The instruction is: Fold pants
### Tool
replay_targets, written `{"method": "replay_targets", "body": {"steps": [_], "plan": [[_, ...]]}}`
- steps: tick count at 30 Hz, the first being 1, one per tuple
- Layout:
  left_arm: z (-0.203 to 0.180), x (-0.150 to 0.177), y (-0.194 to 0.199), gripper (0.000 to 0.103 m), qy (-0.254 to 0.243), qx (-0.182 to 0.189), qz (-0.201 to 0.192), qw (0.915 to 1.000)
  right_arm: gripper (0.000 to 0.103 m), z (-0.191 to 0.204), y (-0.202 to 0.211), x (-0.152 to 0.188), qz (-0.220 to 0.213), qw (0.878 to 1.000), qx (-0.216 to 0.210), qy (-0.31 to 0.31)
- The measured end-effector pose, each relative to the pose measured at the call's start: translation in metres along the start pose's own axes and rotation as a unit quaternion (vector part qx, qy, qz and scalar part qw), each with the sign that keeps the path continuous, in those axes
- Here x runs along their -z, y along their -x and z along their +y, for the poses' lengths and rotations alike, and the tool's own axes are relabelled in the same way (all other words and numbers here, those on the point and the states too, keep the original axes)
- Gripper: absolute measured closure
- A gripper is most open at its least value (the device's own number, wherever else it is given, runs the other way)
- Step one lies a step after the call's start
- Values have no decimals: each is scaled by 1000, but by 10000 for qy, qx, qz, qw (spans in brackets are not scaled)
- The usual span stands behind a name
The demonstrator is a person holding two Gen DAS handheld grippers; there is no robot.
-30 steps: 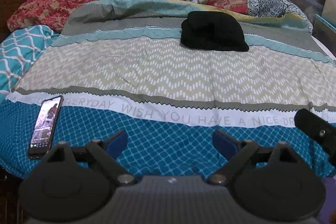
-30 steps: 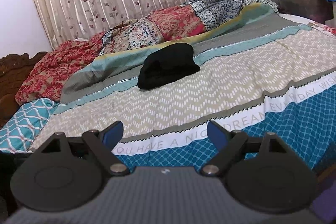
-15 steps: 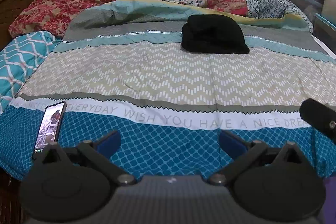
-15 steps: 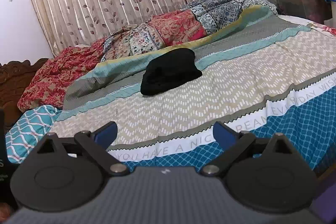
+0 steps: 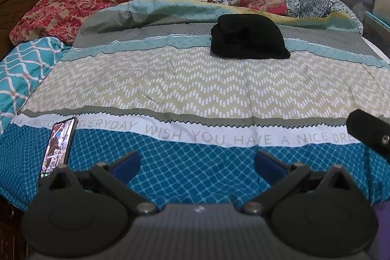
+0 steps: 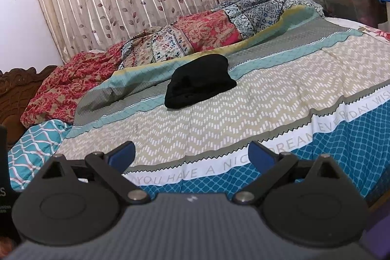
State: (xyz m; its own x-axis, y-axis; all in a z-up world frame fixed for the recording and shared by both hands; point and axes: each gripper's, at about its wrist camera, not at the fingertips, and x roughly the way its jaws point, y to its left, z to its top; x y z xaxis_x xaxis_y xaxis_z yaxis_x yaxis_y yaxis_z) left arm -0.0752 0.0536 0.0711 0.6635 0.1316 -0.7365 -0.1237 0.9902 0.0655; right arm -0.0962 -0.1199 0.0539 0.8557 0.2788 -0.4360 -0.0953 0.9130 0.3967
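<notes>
Left gripper [image 5: 197, 163] spread wide, nothing between fingers, hovering over blue end of bedspread [image 5: 195, 79]. Right gripper [image 6: 192, 155] likewise wide, holding nothing. Black pants [image 5: 248, 40] bundled on grey band far up bed, well apart from both. Phone [image 5: 57, 146] lies screen-up near left finger.

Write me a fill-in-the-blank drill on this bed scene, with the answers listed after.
1. The pants lying bunched on the bedspread are ____ in colour.
2. Both the left tongs and the right tongs stand ____, holding nothing.
3. The phone lies on the bed with its screen ____.
4. In the left wrist view, the phone sits to the ____ of the left tongs.

Missing words: black; open; lit; left
</notes>
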Motion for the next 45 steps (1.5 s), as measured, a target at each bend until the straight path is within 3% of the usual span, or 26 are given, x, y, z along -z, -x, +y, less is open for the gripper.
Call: {"method": "replay_targets", "body": {"steps": [12,17,28,34,45], "plan": [[4,2,-6,0,-44,-226,71,9997,2,0,0,2,16,10000,38,-37],[2,5,-14,0,-251,-627,158,9976,2,1,0,2,18,10000,44,-39],[14,6,-19,0,-85,-910,173,9957,2,1,-1,3,37,10000,63,-35],[20,8,-24,0,66,-819,500,9954,2,2,-3,7,66,10000,48,10],[14,11,-24,0,-19,-785,596,9951,1,2,-3,6,72,10000,63,-14]]}}
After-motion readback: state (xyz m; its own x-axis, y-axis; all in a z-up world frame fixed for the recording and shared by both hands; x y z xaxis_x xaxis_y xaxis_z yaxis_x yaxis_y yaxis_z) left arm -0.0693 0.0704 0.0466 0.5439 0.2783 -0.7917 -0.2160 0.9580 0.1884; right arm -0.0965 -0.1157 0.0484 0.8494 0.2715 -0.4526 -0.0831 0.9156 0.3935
